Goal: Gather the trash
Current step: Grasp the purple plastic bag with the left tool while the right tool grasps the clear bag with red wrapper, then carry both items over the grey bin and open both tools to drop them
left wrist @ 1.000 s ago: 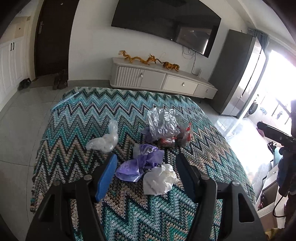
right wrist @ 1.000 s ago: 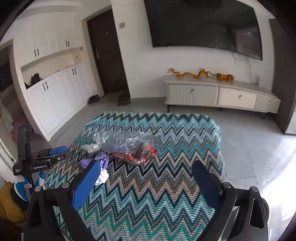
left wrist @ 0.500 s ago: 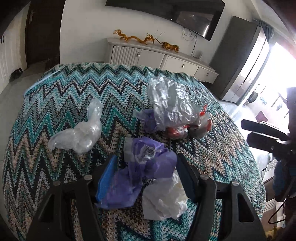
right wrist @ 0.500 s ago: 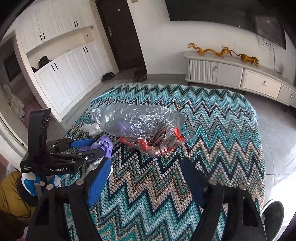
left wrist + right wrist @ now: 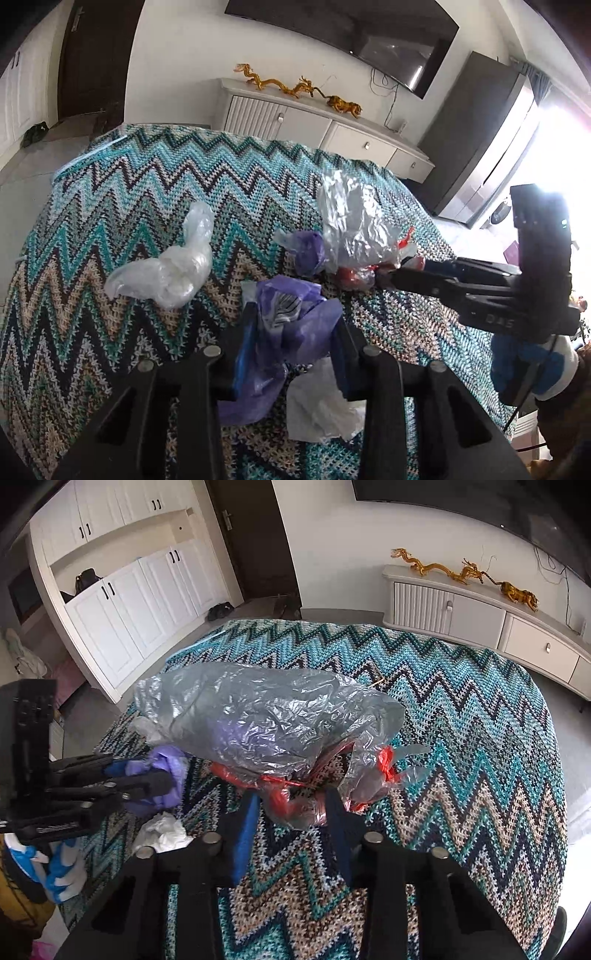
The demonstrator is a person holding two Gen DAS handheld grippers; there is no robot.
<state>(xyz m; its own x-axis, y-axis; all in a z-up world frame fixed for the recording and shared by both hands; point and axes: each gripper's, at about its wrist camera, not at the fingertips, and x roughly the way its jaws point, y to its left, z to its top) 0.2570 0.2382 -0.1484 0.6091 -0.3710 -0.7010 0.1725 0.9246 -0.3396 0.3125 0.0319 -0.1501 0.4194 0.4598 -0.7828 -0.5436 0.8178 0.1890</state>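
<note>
Trash lies on a zigzag blanket point(image 5: 110, 206). My left gripper point(image 5: 293, 325) is shut on a crumpled purple plastic bag point(image 5: 291, 332); the purple bag also shows in the right wrist view point(image 5: 166, 771). My right gripper point(image 5: 291, 805) is shut on the red-tied end of a clear grey plastic bag point(image 5: 258, 720), which shows in the left wrist view point(image 5: 354, 221) too. A white crumpled paper point(image 5: 317, 410) lies under the left gripper. A clear white bag point(image 5: 170, 266) lies to the left. A smaller purple scrap point(image 5: 310, 251) sits beside the grey bag.
The blanket covers a low table; its far edge point(image 5: 369, 627) faces a white TV cabinet point(image 5: 314, 122) with gold dragon figures. White cupboards point(image 5: 129, 602) and a dark door stand at left. Tiled floor surrounds the table.
Both grippers moved forward and down onto the trash. The left closed on the purple bag; the right closed on the tied end of the grey bag.
</note>
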